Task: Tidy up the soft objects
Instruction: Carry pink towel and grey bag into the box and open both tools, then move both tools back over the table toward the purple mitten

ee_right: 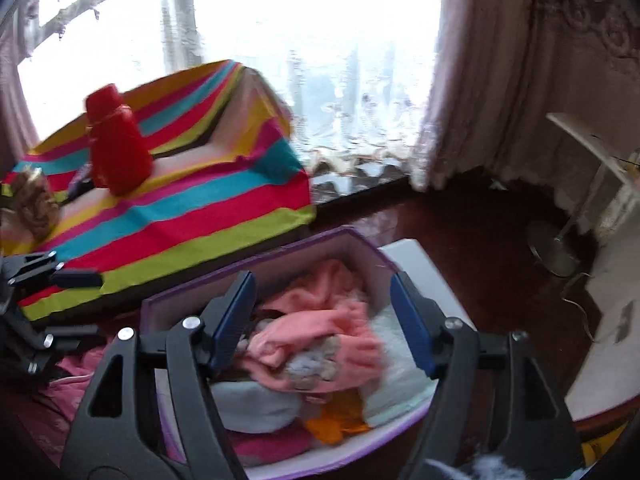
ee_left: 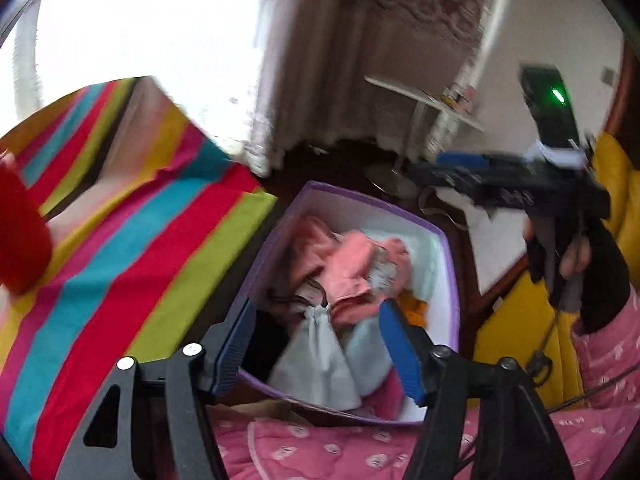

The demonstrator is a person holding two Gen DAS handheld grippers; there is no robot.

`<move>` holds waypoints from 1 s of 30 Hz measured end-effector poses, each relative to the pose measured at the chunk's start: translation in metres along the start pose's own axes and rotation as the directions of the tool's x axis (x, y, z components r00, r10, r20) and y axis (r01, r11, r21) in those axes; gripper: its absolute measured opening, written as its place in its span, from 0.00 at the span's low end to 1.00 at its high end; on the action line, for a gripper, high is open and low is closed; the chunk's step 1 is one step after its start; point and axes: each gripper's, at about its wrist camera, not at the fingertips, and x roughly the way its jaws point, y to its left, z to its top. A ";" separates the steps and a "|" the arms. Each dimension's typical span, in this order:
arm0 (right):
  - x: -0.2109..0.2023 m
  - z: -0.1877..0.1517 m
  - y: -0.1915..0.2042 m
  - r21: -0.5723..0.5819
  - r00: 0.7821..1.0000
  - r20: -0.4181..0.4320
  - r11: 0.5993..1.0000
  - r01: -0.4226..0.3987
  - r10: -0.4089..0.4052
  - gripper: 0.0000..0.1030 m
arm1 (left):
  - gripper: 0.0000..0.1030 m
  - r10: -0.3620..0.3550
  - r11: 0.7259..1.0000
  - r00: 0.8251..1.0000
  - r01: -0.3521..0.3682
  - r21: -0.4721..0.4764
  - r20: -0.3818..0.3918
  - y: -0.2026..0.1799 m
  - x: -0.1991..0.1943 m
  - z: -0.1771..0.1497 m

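Left wrist view: left gripper point(ee_left: 316, 344) wide, holding nothing, above purple box point(ee_left: 450, 264). Grey drawstring pouch point(ee_left: 320, 344) between fingers, pink garment point(ee_left: 352, 268) just beyond. Right gripper point(ee_left: 436, 168) ahead-right, blurred; spread cannot tell. Risk: pinching pouch cord drags neighbouring clothes out.

Right wrist view: right gripper point(ee_right: 324, 320) wide, empty, over same box; pink garment heaped between fingers, orange cloth point(ee_right: 336, 420) below. Risk: pile high, pressing down spills over rim; red bottle point(ee_right: 116, 144) on striped worktop point(ee_right: 192, 232) far left, topple if swept.
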 end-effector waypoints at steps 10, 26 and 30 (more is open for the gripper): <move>0.047 0.009 0.157 -0.243 0.943 -0.114 0.911 -0.332 0.313 0.71 | 0.68 0.538 0.821 0.843 -0.524 -0.227 0.001 0.134 -0.053 -0.068; 0.188 0.046 0.448 -0.397 0.806 -0.357 0.704 -0.589 0.473 0.71 | 0.70 0.825 0.103 0.551 -0.363 -0.926 -0.124 0.355 -0.245 -0.279; 0.225 0.093 0.495 -0.318 0.797 -0.297 0.733 -0.602 0.525 0.71 | 0.72 0.855 0.068 0.489 -0.432 -0.899 -0.171 0.358 -0.240 -0.271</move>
